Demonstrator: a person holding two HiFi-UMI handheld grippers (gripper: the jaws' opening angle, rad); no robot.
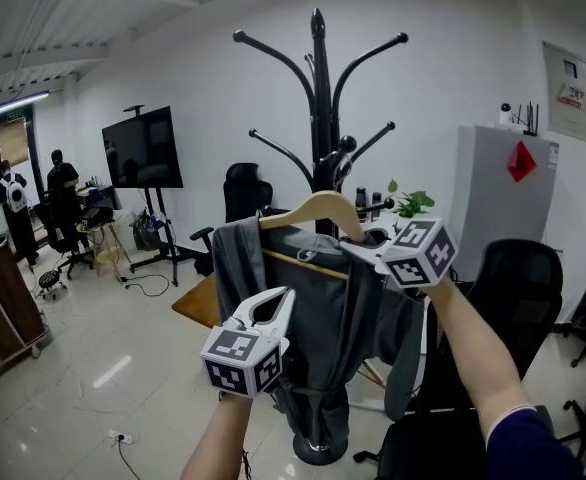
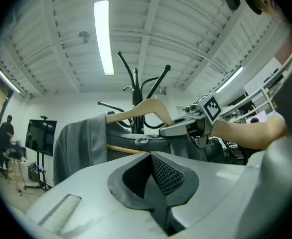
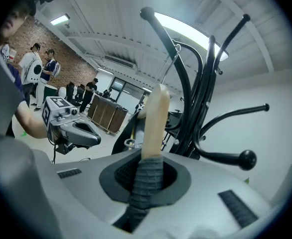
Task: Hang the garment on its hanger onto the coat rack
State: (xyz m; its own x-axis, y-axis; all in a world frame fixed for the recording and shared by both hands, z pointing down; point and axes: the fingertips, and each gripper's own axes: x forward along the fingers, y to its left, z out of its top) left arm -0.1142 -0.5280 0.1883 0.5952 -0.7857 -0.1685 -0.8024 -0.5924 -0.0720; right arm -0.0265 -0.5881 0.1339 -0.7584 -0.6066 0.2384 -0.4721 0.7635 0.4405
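So the dark grey knit garment [image 1: 318,308] was draped on its light wooden hanger [image 1: 318,208], held up right in front of the black metal coat rack [image 1: 318,98], not obviously hung on it yet; the right gripper [image 1: 361,252] was clamped tight on the hanger's shoulder end, knit fabric pinched in with it, I'd guess to steer the hook onto a rack arm; the left gripper [image 1: 284,299] sat lower, jaws closed on nothing, just beside the cloth; in the head view the hook got lost against the rack's pole, and the garment covered most of the base, so hard to call.
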